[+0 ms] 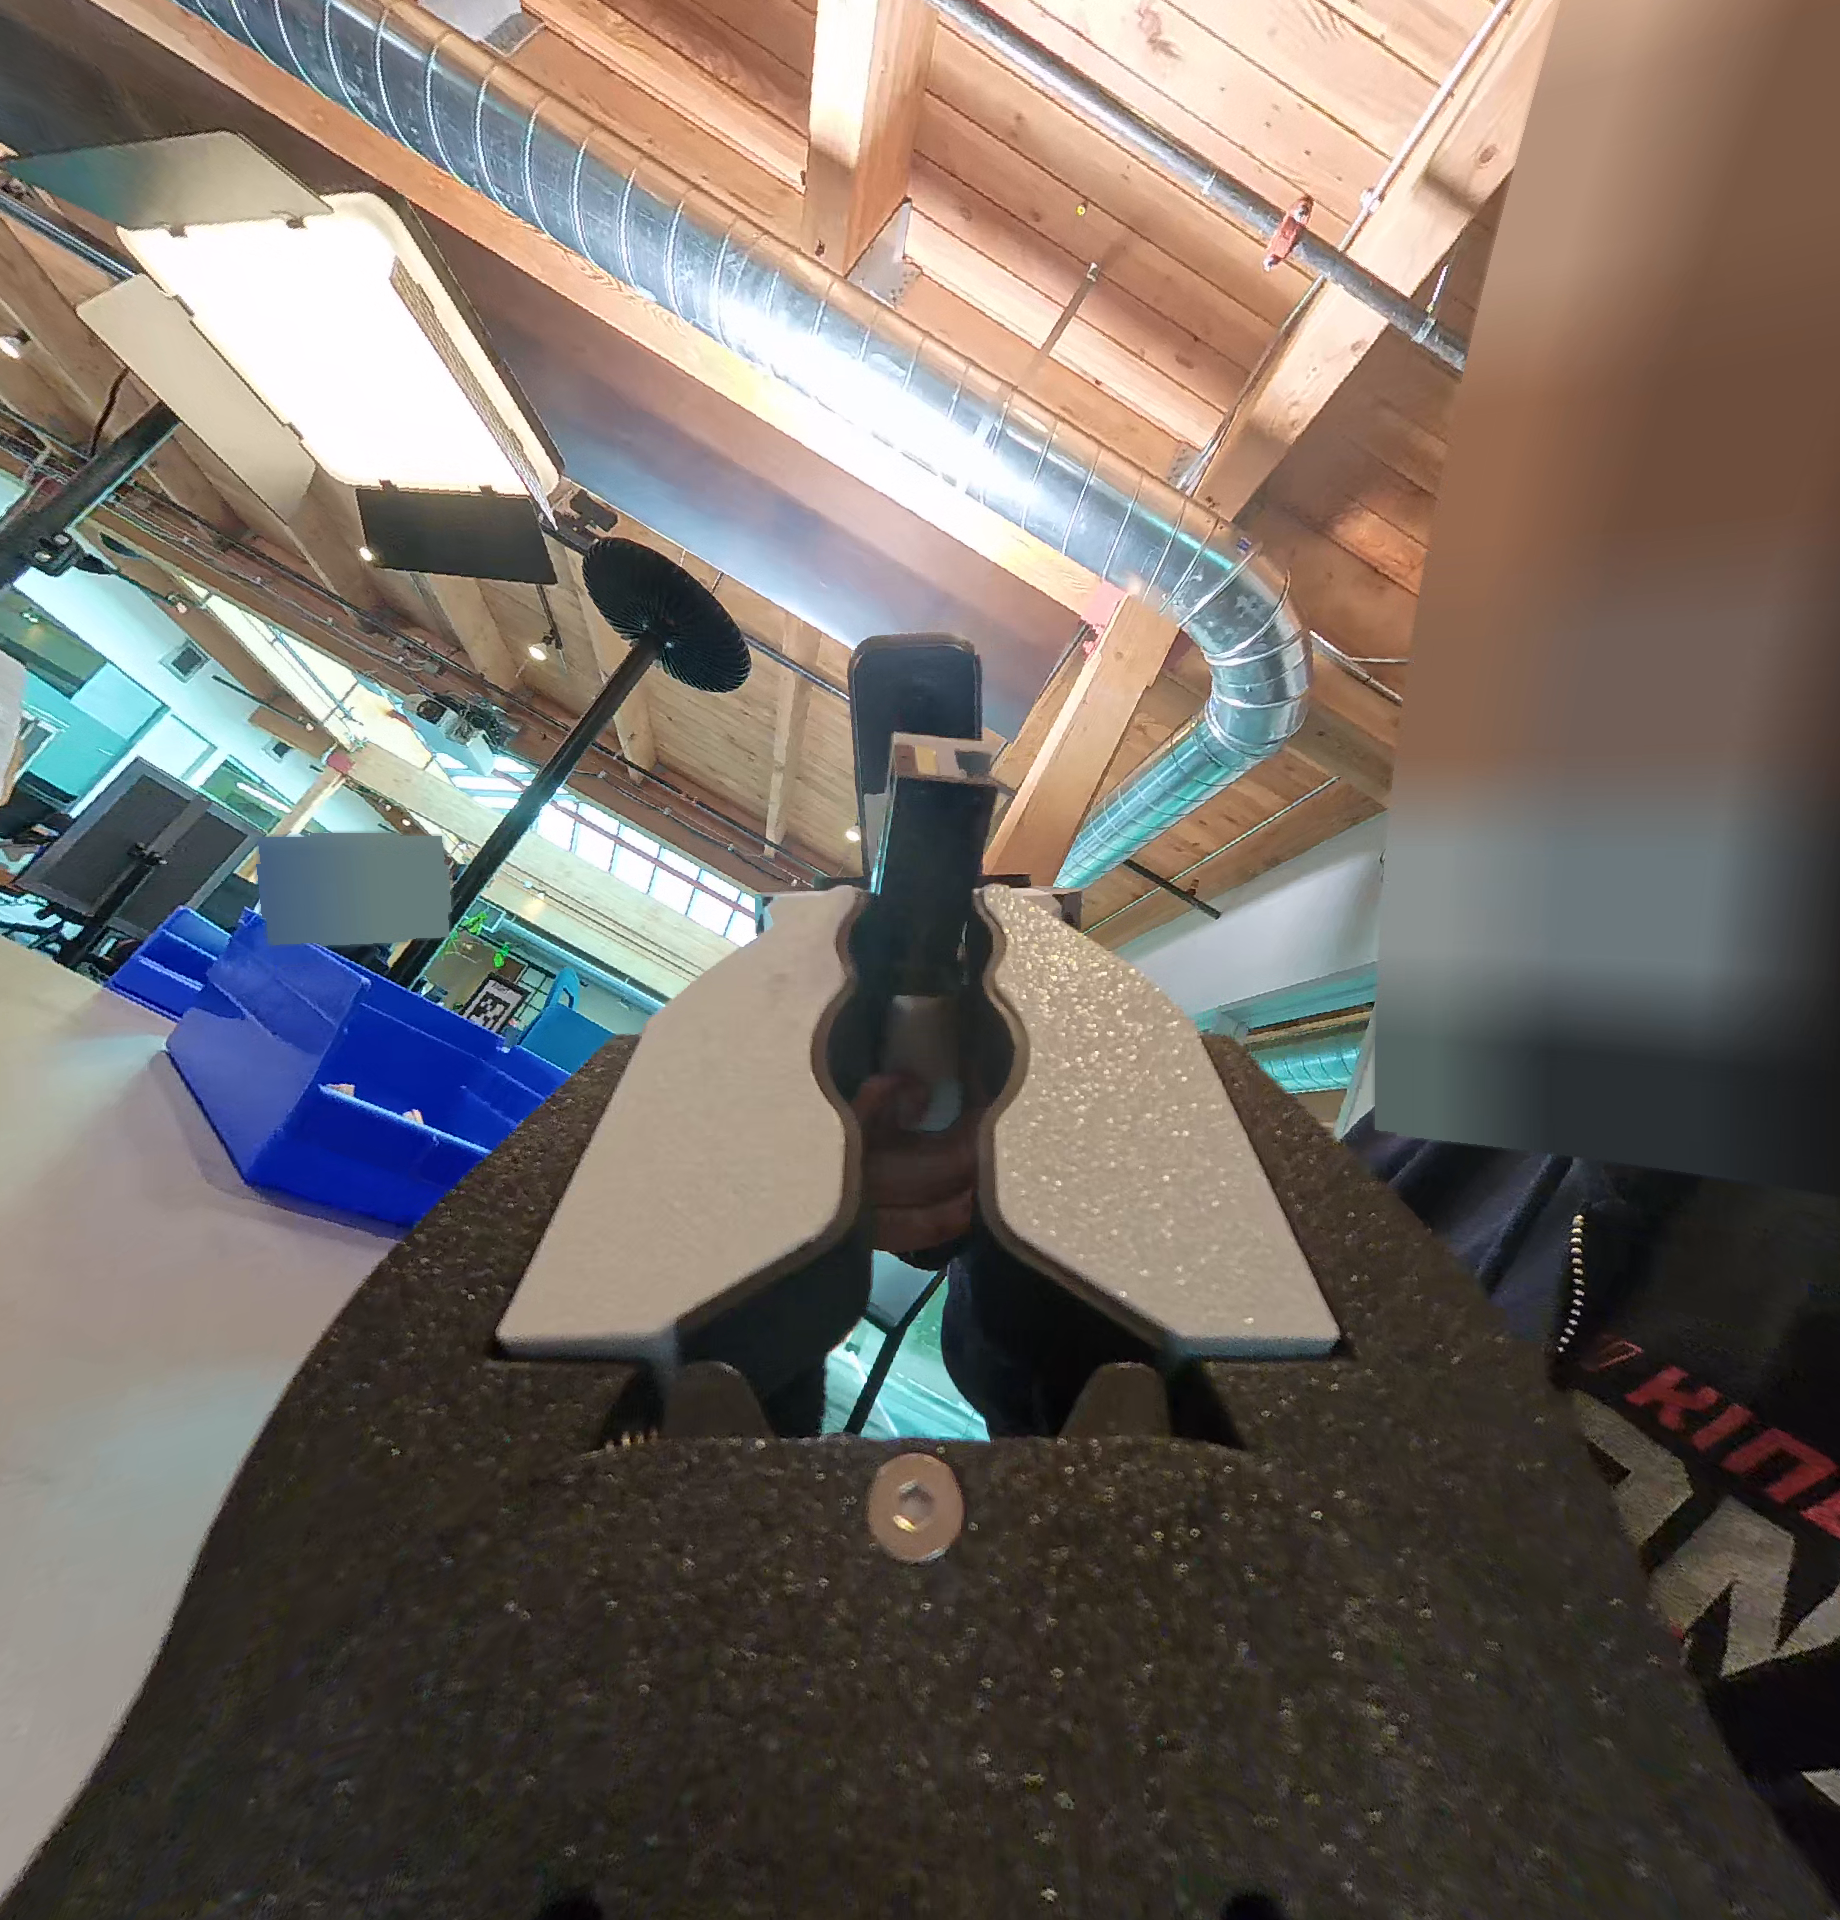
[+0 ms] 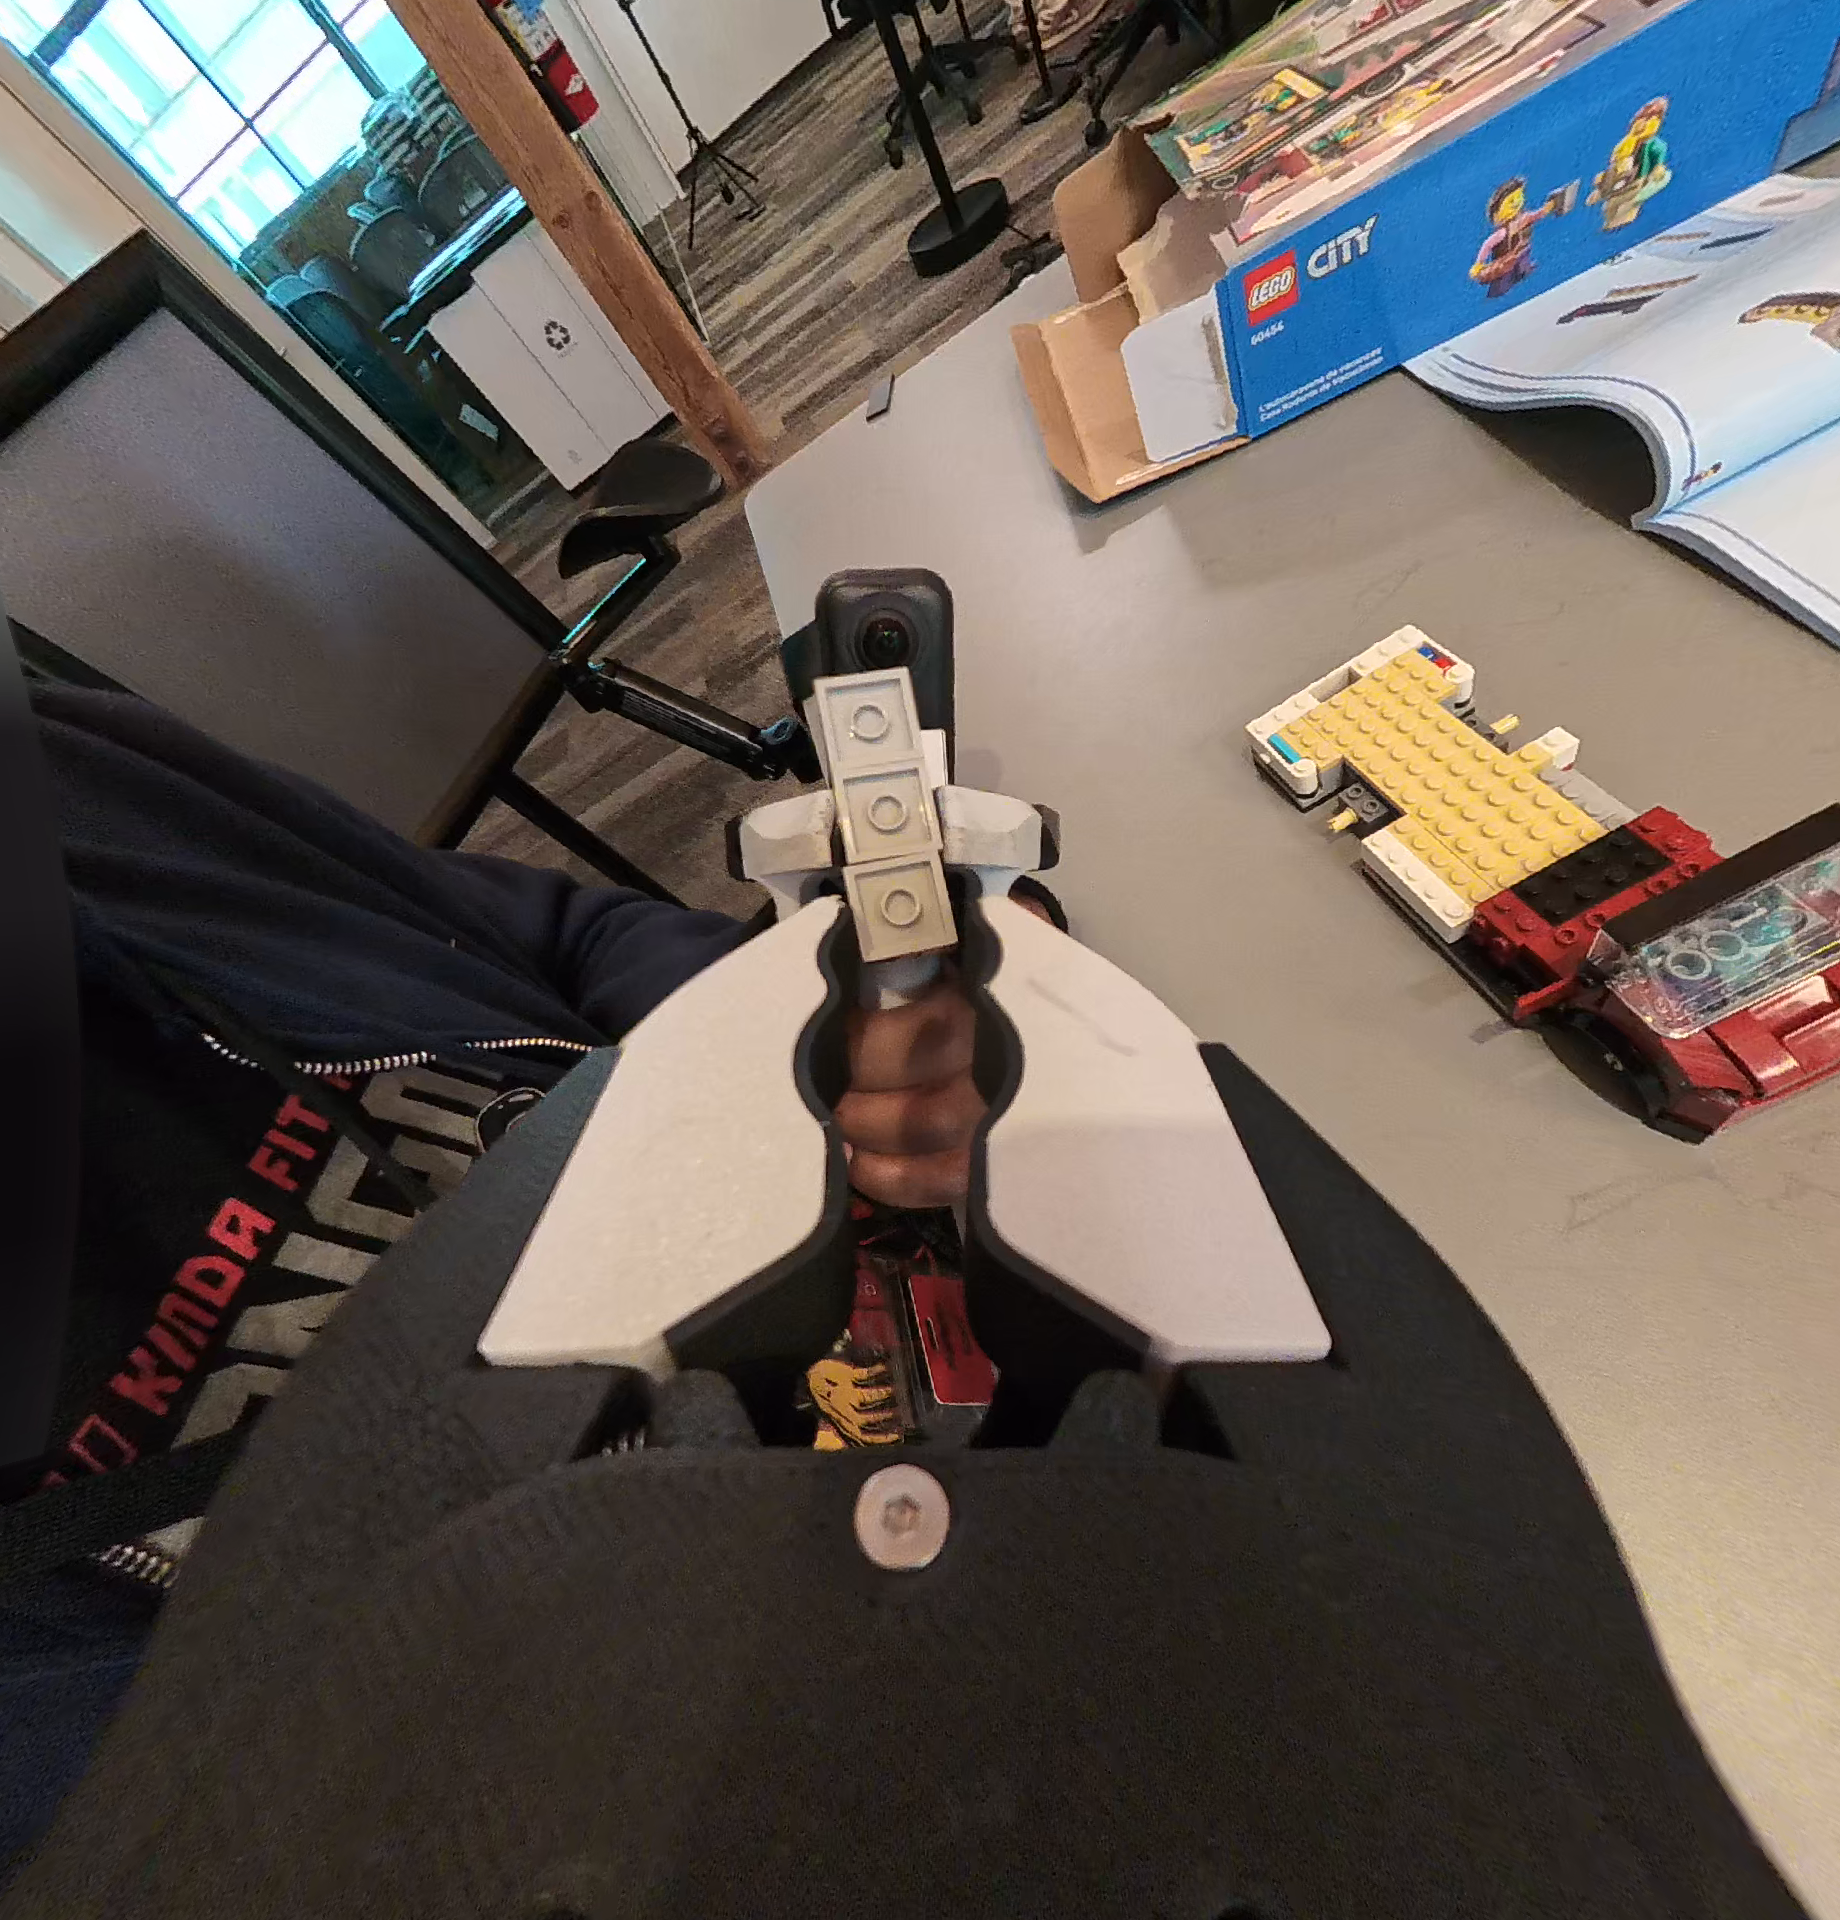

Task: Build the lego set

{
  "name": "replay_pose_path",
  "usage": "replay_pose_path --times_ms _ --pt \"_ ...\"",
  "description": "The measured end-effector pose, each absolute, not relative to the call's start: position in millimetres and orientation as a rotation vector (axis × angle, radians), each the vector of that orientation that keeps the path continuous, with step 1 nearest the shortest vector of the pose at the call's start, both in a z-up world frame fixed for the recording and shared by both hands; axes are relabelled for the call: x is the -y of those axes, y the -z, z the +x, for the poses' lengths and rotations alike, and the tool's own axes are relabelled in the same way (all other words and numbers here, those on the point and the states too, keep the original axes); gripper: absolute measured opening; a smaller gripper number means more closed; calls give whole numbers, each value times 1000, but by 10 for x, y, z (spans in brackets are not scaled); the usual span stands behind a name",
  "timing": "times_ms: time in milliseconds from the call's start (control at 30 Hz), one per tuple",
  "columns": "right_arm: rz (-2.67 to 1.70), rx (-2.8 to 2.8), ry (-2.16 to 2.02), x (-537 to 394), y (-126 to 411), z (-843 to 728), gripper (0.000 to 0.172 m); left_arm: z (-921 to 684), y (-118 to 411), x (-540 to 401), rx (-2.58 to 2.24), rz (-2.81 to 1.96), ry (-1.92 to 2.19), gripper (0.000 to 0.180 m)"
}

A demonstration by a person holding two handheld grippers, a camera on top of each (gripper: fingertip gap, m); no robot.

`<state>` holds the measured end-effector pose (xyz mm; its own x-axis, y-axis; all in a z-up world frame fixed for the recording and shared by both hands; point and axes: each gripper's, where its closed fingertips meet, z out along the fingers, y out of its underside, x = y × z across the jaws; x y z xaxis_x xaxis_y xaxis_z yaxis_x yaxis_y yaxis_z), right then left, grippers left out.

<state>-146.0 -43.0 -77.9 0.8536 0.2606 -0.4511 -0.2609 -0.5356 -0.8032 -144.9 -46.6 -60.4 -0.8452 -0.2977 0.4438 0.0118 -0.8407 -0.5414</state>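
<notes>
A grey brick strip (image 2: 885, 810) of three square plates, each with one stud, is held up in the air between both grippers. My left gripper (image 1: 918, 904) is shut on it. In the right wrist view its grey fingers (image 2: 791, 836) press on the middle plate from both sides. In the left wrist view the strip (image 1: 931, 831) shows its dark underside. My right gripper (image 2: 900, 914) stands around the nearest plate, with a thin dark gap between one pad and the plate, so it is open. The right gripper's camera (image 1: 911, 686) shows behind the strip.
On the grey table (image 2: 1311, 1351) lies a half-built brick car (image 2: 1518, 883) in tan, white, black and dark red. A blue set box (image 2: 1518, 208) and an open booklet (image 2: 1726, 416) lie farther back. Blue bins (image 1: 355, 1070) stand at the left. A person's dark hoodie is close by. Only a small space, under 4 cm, lies between the two pairs of fingers.
</notes>
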Motion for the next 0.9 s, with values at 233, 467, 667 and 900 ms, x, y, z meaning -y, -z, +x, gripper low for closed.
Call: replay_pose_path --times_ms 233,467,667,900 --pt "-2025 -31 -686 425 791 -1455 18 -1431 618 468 -815 -806 2708 17" --pt "-2029 -60 -701 428 803 -1445 18 -1424 621 481 -839 -811 2636 17" --pt "-2029 -52 -734 437 789 -1465 18 -1434 614 491 -850 -798 2631 17" --pt "-2026 -46 -630 394 796 -1466 22 -1427 620 474 -783 -806 2799 17"
